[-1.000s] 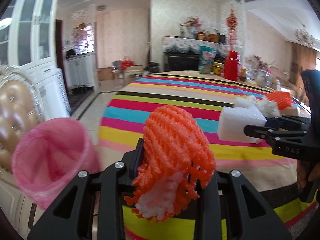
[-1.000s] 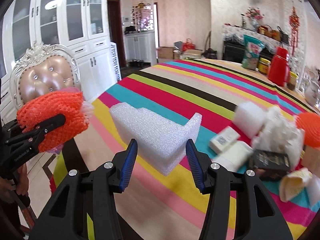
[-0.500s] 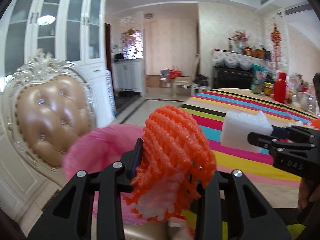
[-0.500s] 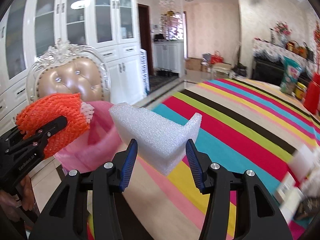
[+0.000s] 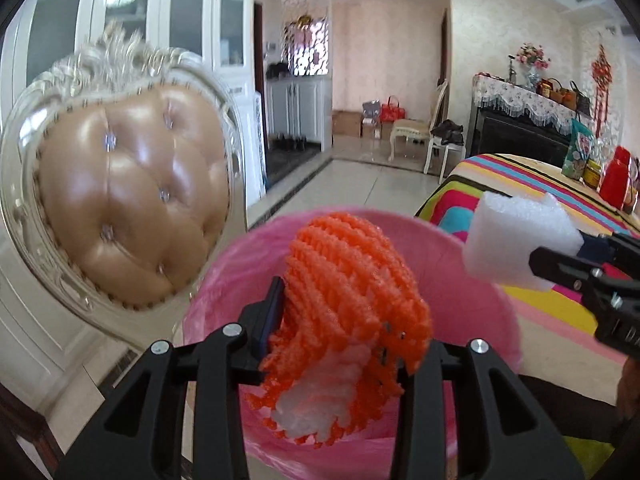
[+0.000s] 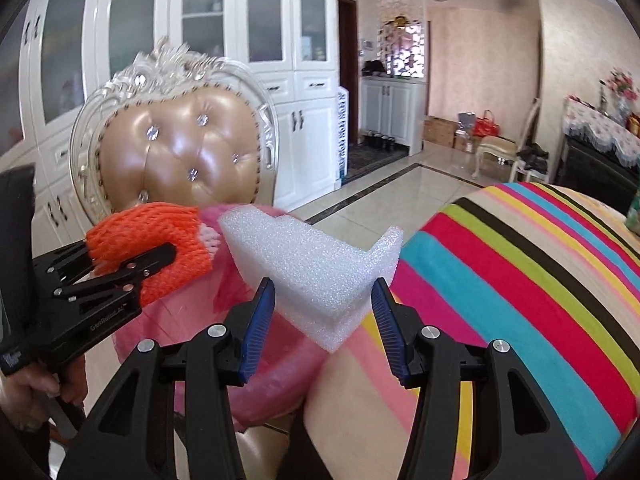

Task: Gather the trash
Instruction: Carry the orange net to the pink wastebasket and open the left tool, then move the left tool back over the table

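Left wrist | tufted chair (image 5: 132, 200) beside pink bin (image 5: 472, 280) | striped table (image 5: 532, 184) right

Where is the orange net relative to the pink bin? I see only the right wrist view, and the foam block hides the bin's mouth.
Observer: In the left wrist view the orange foam net hangs over the middle of the pink bin, whose rim shows all around it.
Operator: Is it released?
Observer: Not yet. The left gripper is opening its jaws, with the net between them.
Operator: And my block?
Observer: The white foam block in the right gripper sits by the bin's right rim, not over its middle.
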The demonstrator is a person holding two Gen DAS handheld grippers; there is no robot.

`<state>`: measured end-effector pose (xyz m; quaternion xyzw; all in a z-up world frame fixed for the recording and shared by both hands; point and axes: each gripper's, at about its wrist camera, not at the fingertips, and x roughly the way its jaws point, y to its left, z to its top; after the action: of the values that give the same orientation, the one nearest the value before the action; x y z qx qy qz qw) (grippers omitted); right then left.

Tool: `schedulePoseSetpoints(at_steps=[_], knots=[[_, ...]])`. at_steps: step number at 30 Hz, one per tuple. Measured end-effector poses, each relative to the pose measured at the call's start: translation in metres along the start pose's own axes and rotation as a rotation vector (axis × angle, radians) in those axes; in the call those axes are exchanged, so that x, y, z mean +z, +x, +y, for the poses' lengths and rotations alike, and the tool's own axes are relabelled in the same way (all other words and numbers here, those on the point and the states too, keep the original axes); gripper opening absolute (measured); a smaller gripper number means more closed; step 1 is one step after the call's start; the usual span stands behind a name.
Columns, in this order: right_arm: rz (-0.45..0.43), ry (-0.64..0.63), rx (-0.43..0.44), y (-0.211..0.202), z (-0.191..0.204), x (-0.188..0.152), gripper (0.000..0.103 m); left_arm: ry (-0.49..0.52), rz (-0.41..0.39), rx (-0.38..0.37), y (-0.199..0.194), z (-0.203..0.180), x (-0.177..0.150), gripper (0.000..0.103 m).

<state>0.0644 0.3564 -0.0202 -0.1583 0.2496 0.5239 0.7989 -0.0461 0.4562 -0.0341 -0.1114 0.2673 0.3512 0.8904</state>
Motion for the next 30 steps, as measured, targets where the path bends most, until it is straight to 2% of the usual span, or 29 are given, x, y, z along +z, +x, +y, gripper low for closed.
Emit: schedulePoseSetpoints(at_steps=[1, 3, 5, 9, 11, 14, 16, 17, 18, 20, 24, 26, 30], knots=[[0.005, -0.009, 0.003, 0.004, 0.004, -0.001, 0.05, -0.011, 0.004, 0.0, 0.002, 0.005, 0.0, 0.048], [0.02, -0.019, 0.019, 0.014, 0.01, -0.001, 0.051, -0.024, -0.006, -0.002, 0.003, 0.014, 0.0, 0.056], [0.038, -0.024, 0.038, 0.023, 0.013, -0.002, 0.053, -0.018, -0.008, -0.003, 0.003, 0.017, 0.0, 0.057], [0.028, -0.019, 0.036, 0.021, 0.01, -0.007, 0.071, -0.025, -0.025, 0.026, -0.002, 0.024, 0.0, 0.067], [0.027, -0.012, 0.032, 0.018, 0.007, -0.007, 0.071, -0.019, -0.035, 0.041, -0.005, 0.025, -0.001, 0.069], [0.014, 0.002, 0.027, 0.004, 0.001, -0.01, 0.071, -0.013, -0.054, 0.065, -0.016, 0.02, -0.002, 0.075], [-0.004, 0.009, 0.009, -0.013, -0.007, -0.012, 0.071, -0.009, -0.085, 0.059, -0.029, 0.013, -0.003, 0.091], [-0.013, 0.011, 0.0, -0.021, -0.011, -0.014, 0.072, -0.003, -0.097, 0.056, -0.035, 0.009, -0.004, 0.094], [-0.032, 0.019, -0.018, -0.035, -0.018, -0.017, 0.075, 0.012, -0.113, 0.052, -0.042, 0.002, -0.004, 0.099], [-0.067, 0.053, -0.044, -0.06, -0.033, -0.024, 0.083, 0.034, -0.134, 0.047, -0.054, -0.014, -0.003, 0.098], [-0.12, 0.108, -0.132, -0.108, -0.062, -0.044, 0.092, 0.044, -0.156, -0.053, -0.074, -0.054, -0.003, 0.098], [-0.15, 0.13, -0.195, -0.135, -0.081, -0.06, 0.092, 0.069, -0.149, -0.128, -0.081, -0.081, -0.005, 0.098], [-0.168, 0.212, -0.342, -0.19, -0.128, -0.094, 0.093, 0.149, -0.128, -0.22, -0.085, -0.139, -0.007, 0.098]])
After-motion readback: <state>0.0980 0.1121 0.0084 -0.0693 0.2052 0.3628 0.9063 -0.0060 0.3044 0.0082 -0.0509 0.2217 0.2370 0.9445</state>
